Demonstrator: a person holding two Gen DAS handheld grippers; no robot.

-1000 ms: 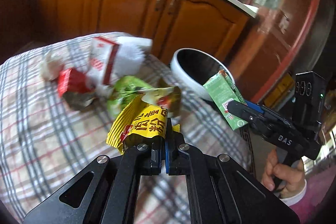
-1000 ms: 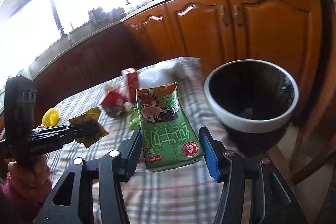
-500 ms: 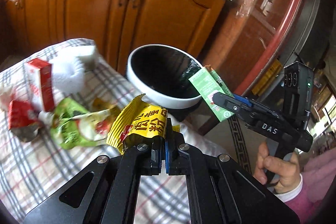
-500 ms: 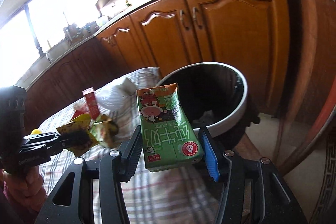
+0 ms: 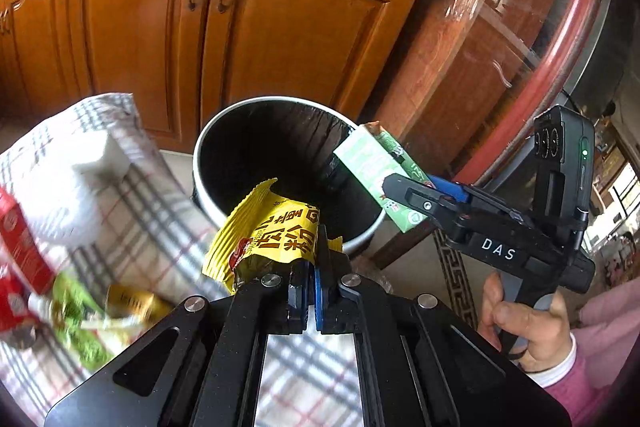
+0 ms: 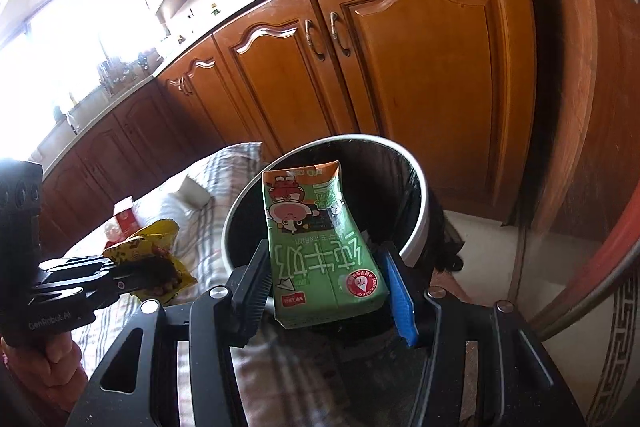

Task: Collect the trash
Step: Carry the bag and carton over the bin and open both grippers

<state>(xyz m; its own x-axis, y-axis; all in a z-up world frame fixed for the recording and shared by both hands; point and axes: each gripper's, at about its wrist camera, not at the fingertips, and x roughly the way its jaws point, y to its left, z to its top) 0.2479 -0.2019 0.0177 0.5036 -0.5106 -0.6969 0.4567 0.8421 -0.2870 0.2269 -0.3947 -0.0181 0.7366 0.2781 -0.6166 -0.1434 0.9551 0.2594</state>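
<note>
My left gripper [image 5: 311,269] is shut on a yellow snack wrapper [image 5: 268,231] and holds it at the near rim of a round black bin with a white rim [image 5: 208,139]. My right gripper [image 6: 326,291] is shut on a green milk carton [image 6: 316,251] and holds it over the bin's [image 6: 424,203] near edge. In the left wrist view the carton [image 5: 368,163] sits at the bin's right rim, held by the right gripper [image 5: 404,187]. In the right wrist view the left gripper [image 6: 132,277] with the wrapper [image 6: 154,247] is left of the bin.
A table with a checked cloth [image 5: 160,227] holds more trash: a red carton [image 5: 18,243], white tissue [image 5: 76,179], green and gold wrappers [image 5: 80,327]. Wooden cabinets [image 5: 280,27] stand behind the bin. A round red-edged table [image 5: 560,47] is to the right.
Both grippers have moved with their trash from over the table towards the bin. The bin is now much closer, and the carton and wrapper are at its rim.
</note>
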